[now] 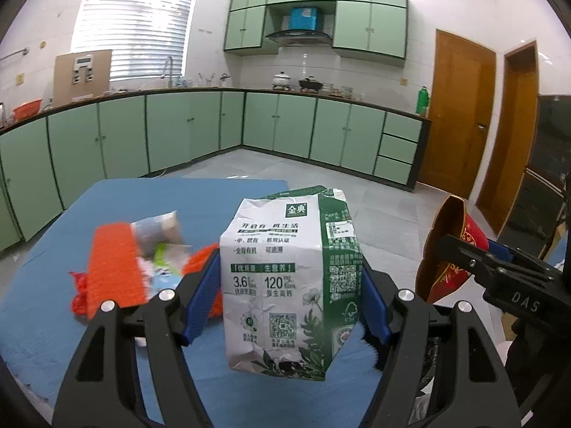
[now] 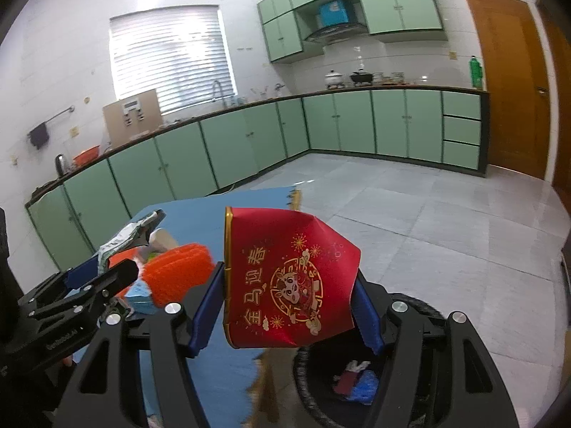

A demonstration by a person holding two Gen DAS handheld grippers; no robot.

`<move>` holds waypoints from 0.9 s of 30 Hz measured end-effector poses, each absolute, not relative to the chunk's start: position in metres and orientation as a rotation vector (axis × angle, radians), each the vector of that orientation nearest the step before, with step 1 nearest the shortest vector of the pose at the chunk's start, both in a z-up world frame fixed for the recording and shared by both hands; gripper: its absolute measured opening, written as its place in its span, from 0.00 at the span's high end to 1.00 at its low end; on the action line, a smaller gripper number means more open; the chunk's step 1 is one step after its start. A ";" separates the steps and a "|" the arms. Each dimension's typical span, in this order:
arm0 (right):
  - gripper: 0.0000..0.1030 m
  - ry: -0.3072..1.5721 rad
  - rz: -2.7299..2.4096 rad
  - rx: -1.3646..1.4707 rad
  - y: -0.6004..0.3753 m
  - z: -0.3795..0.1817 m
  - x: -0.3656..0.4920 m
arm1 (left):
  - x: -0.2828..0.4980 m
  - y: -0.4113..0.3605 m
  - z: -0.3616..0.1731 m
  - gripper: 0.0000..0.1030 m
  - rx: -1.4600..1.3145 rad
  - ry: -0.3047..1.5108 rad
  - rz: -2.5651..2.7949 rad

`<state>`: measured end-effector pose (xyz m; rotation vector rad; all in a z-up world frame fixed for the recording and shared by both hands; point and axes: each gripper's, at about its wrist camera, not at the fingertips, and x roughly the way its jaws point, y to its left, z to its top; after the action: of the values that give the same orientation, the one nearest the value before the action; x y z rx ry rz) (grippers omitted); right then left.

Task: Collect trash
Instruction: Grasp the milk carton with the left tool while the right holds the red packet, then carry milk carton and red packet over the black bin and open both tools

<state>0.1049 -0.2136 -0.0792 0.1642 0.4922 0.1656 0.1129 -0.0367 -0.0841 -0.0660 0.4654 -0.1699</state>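
Above the blue table [image 1: 43,285], left claw [image 1: 291,285] clamped on a crumpled green-and-white milk carton [image 1: 282,281]; both blue pads [image 1: 201,296] press its sides. Carton upright, lifted clear of the table surface, top end torn open.

Behind the carton on the table: pile of remaining trash. Orange mesh net [image 1: 110,267], a crumpled foil or plastic wrapper [image 1: 160,230], and light scraps [image 1: 167,260] beneath; blurred, cannot identify further.

Right claw [image 2: 291,303] closed on a dented red paper cup [image 2: 289,278] with gold print. Cup lies sideways in the grip, gold rim toward the left, one pad on each side. In the left wrist view the same cup [image 1: 449,249] sits at the right edge, held off the table's side.

Directly below the red cup: black round bin [image 2: 307,363] on the floor, just beside the table edge. Bin holds a few items, one dark red, one blue [image 2: 364,385].

The right wrist view shows the left claw [image 2: 121,267] at lower left, with the carton's torn top [image 2: 135,232] sticking up from it, in front of the orange net [image 2: 178,271].
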 end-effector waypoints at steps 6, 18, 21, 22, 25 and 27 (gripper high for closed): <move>0.37 0.477 0.095 0.167 -0.248 -0.074 0.104 | 0.121 -0.068 -0.086 0.34 -0.056 0.460 -0.224; 0.37 0.502 -0.011 0.177 -0.311 -0.096 0.110 | 0.155 -0.141 -0.099 0.34 -0.031 0.476 -0.345; 0.37 0.516 -0.026 0.183 -0.322 -0.103 0.115 | 0.163 -0.155 -0.108 0.34 -0.022 0.491 -0.364; 0.37 0.523 -0.032 0.184 -0.328 -0.108 0.119 | 0.165 -0.159 -0.111 0.34 -0.021 0.497 -0.370; 0.37 0.542 -0.045 0.189 -0.340 -0.119 0.124 | 0.174 -0.172 -0.121 0.34 -0.016 0.522 -0.380; 0.37 0.556 -0.055 0.195 -0.347 -0.127 0.131 | 0.183 -0.180 -0.126 0.34 -0.012 0.538 -0.384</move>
<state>0.1305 -0.3471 -0.1274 0.1954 0.5564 -0.0549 0.1835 -0.1799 -0.1263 -0.0117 0.5385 -0.3841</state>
